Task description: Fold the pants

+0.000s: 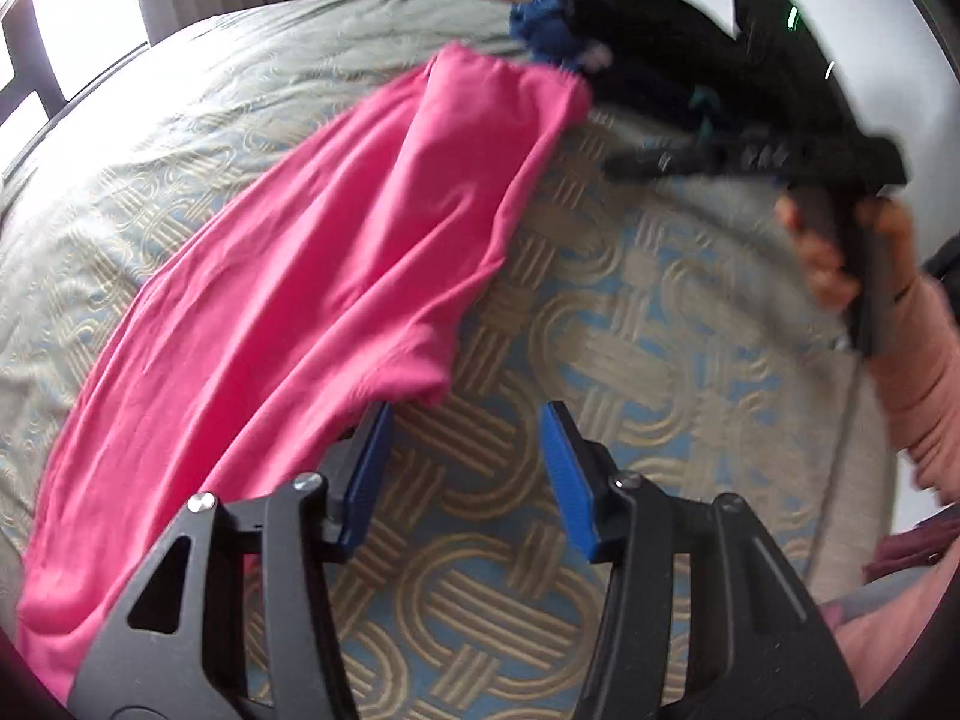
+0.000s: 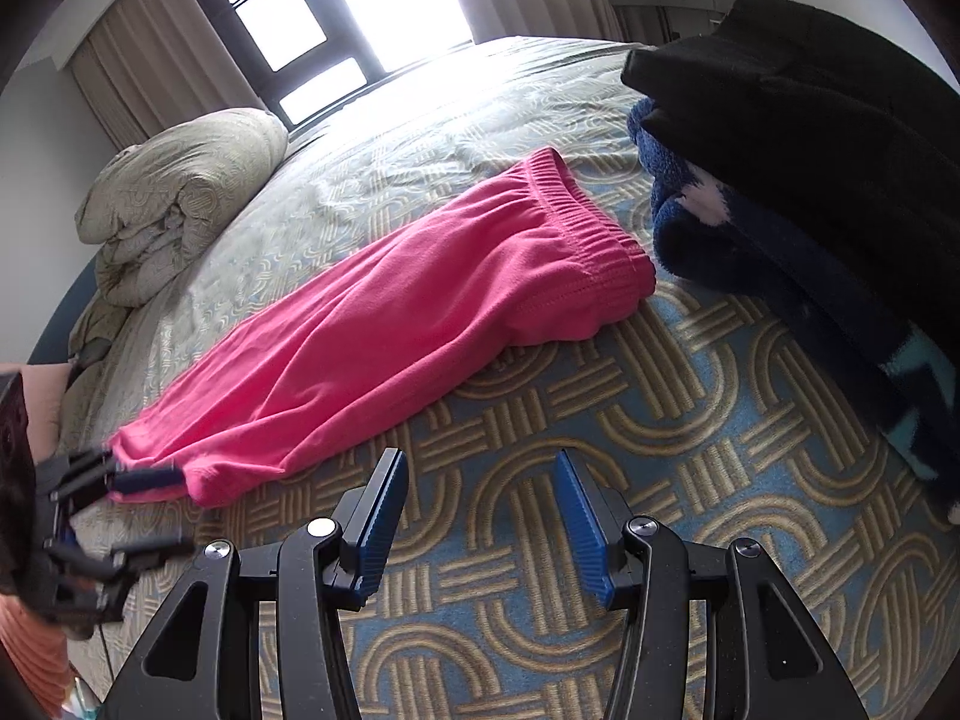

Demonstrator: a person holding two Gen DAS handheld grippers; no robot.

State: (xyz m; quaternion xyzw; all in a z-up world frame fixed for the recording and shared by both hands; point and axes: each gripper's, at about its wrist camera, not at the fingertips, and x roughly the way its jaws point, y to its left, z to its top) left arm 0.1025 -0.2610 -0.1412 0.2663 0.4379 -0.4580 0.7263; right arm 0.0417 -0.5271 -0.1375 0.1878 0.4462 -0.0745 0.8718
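the pink pants [image 2: 384, 312] lie lengthwise on the patterned bedspread [image 2: 630, 450], waistband at the far right beside a stack of dark folded clothes [image 2: 798, 180]. the left gripper [image 1: 465, 468] and right gripper [image 2: 480, 516] both hover with jaws spread, holding nothing.

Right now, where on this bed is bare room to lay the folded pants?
Bare bedspread lies between the pink pants and the open right gripper. More lies beyond the pants toward the rolled duvet. It is crowded by the waistband, where the dark folded clothes sit.
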